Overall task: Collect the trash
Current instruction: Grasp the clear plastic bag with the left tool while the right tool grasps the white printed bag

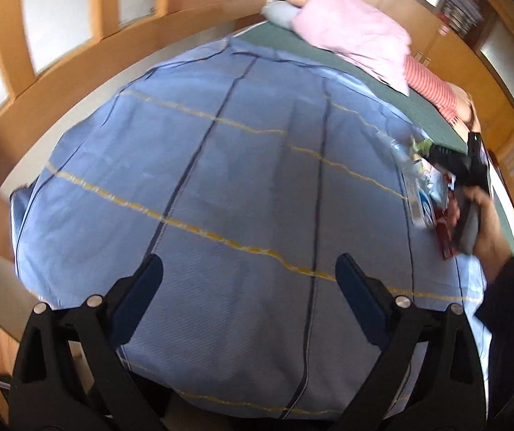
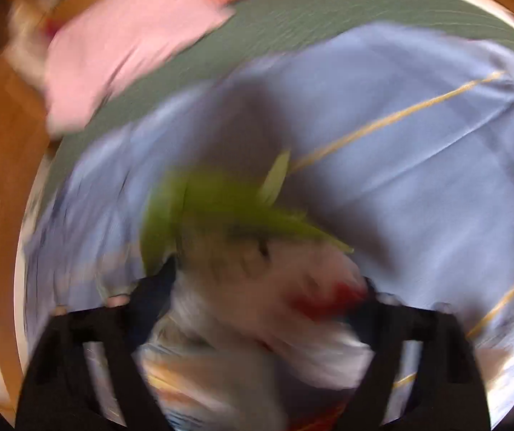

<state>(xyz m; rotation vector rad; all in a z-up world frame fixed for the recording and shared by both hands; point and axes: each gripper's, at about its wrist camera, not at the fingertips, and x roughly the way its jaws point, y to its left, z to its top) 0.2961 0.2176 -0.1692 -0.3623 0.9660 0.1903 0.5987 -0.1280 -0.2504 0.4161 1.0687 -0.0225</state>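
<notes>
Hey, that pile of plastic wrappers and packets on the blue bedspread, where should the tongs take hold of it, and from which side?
Probably the crumpled clear plastic bunched on top of the pile of plastic wrappers and packets, coming from above. It stands up loose off the blue bedspread, while the flat red packet offers no edge. The right tongs already straddle it there; blur hides the bite.

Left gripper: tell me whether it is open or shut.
Open. The left gripper has its two fingers spread wide apart over the blue blanket, with nothing between them.
</notes>
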